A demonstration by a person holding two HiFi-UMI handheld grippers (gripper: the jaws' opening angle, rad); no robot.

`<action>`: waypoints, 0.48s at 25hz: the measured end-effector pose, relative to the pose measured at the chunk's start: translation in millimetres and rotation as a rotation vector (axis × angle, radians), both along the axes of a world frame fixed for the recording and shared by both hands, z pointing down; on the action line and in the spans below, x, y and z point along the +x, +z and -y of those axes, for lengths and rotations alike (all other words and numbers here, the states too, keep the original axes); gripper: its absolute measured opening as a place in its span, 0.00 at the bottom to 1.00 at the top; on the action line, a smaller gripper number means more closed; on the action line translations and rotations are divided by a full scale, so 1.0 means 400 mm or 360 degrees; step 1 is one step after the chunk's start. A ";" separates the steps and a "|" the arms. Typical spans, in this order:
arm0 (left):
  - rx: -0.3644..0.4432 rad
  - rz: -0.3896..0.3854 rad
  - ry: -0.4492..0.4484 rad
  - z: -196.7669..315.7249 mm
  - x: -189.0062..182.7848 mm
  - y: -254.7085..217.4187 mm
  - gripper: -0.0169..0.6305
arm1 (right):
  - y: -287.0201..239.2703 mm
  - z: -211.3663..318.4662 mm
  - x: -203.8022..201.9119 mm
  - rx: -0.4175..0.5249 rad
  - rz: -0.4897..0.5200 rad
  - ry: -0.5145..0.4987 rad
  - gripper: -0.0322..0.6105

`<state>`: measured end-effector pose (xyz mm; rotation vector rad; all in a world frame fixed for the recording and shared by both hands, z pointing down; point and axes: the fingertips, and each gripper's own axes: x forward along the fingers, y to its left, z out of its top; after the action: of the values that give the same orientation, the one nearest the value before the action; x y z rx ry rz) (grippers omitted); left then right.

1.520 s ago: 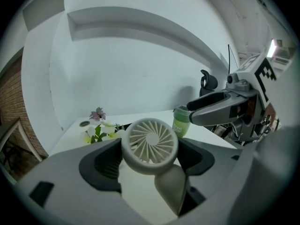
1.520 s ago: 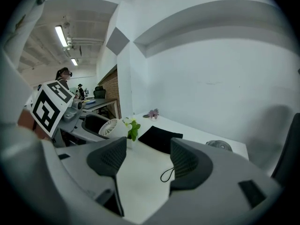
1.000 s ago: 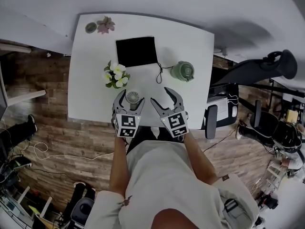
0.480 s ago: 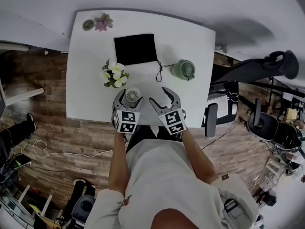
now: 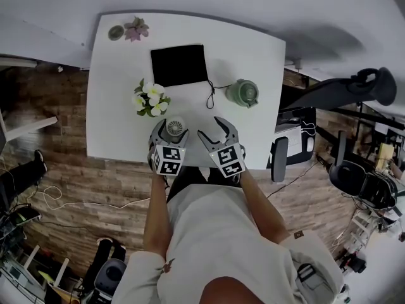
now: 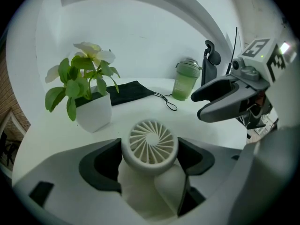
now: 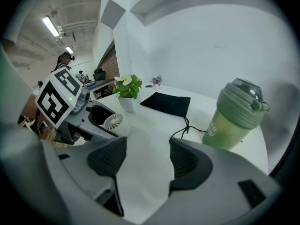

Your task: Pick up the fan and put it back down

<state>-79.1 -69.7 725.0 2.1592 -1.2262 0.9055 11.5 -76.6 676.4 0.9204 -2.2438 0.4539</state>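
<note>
A small white fan [image 5: 176, 126] sits between the jaws of my left gripper [image 5: 175, 127] near the front edge of the white table [image 5: 114, 106]. In the left gripper view both black pads press the round grille of the fan [image 6: 150, 144], so my left gripper [image 6: 150, 150] is shut on it. I cannot tell whether the fan's base touches the table. My right gripper [image 5: 210, 126] hovers just to the right, open, with only bare tabletop between its jaws [image 7: 147, 149]. From that side the fan [image 7: 113, 121] shows inside the left gripper [image 7: 93, 114].
A potted white-flowered plant [image 5: 150, 98] stands just behind the fan. Farther back lie a black pouch [image 5: 180, 64] with a cord and a green bottle [image 5: 243, 92]. A small succulent [image 5: 137, 29] and a dish [image 5: 116, 32] sit at the far left corner. Chairs [image 5: 291, 151] stand right of the table.
Both grippers have sunk a little toward the table. The fan has stayed in the left jaws, and the right jaws have stayed open.
</note>
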 end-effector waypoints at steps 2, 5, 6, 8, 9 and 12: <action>0.0002 0.0020 0.0006 0.000 0.000 0.005 0.59 | 0.004 -0.001 0.001 -0.0003 -0.0007 -0.0007 0.51; 0.0006 0.0016 -0.0014 0.001 -0.002 0.012 0.59 | 0.005 -0.003 0.001 -0.0004 -0.0012 -0.0018 0.51; 0.0006 0.0006 -0.0028 0.002 -0.003 0.013 0.59 | 0.004 -0.004 0.000 -0.0003 -0.0012 -0.0020 0.51; 0.0007 -0.0009 -0.0049 0.003 -0.005 0.013 0.59 | 0.001 -0.003 0.000 0.0002 -0.0012 -0.0024 0.51; 0.0007 -0.0012 -0.0053 0.003 -0.004 0.013 0.59 | -0.001 -0.002 0.001 0.0006 -0.0012 -0.0026 0.51; 0.0003 -0.0018 -0.0052 0.003 -0.002 0.015 0.61 | -0.007 0.000 0.002 0.0018 -0.0010 -0.0030 0.51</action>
<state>-80.0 -70.9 730.8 2.1362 -1.2537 0.8778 12.1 -76.6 673.5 0.9049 -2.2495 0.4294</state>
